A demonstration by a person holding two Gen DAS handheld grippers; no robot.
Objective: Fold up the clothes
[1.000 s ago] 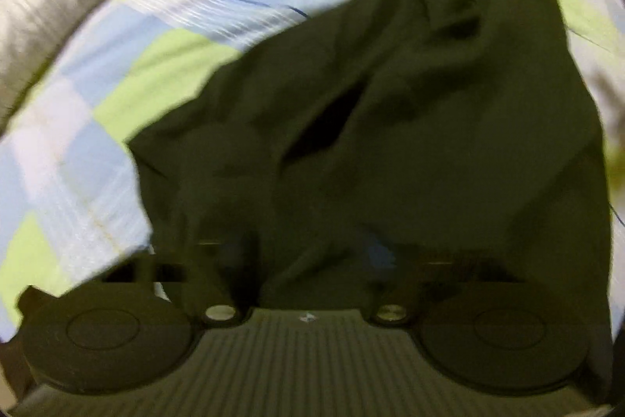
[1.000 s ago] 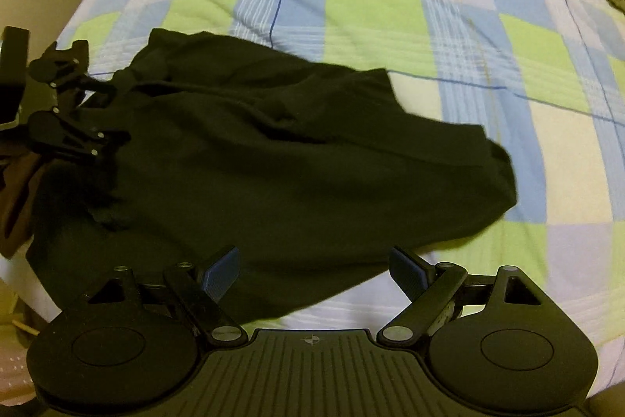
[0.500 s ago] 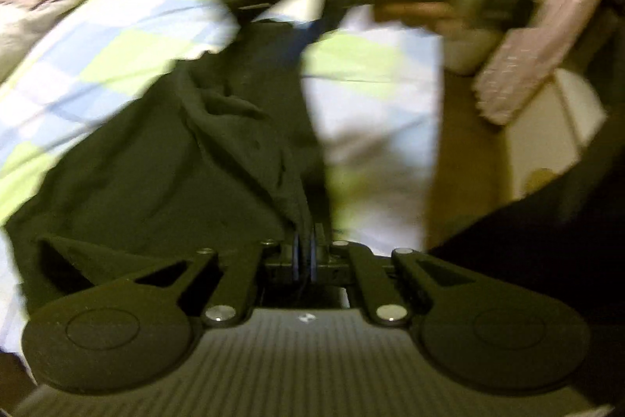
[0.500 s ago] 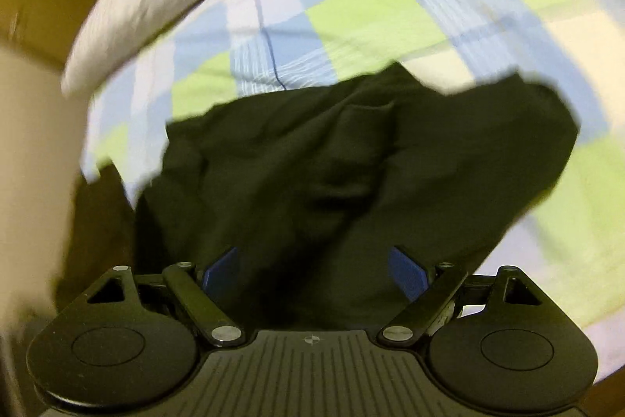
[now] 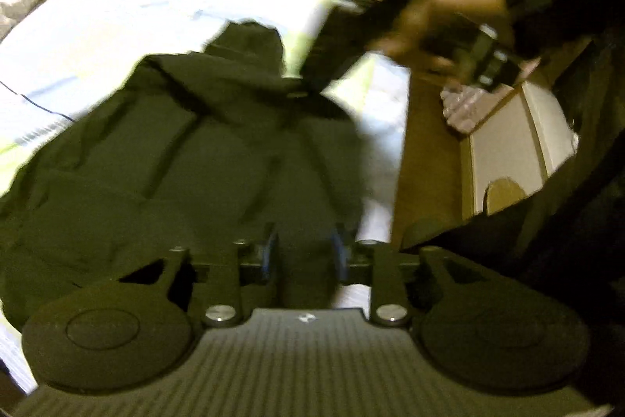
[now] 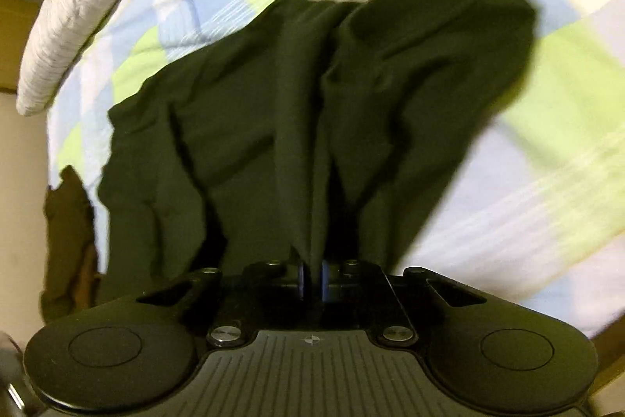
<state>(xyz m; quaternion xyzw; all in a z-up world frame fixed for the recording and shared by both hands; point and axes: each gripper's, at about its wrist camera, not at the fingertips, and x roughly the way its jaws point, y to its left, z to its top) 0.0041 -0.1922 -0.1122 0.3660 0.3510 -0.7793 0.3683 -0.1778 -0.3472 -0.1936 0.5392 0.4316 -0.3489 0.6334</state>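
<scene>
My right hand-held gripper is pinching the rumpled dark green cloth garment stretching straight ahead, while my left hand-held gripper is gaping narrowly over its near edge

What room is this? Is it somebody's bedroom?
Probably a bedroom. A dark garment lies on a bed with a blue, green and white checked cover, and a pale striped pillow sits at its edge.

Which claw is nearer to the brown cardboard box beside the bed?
Left. The left claw is at the bed's edge with the cardboard box just ahead-right. The right claw faces the bed; no box shows there.
</scene>
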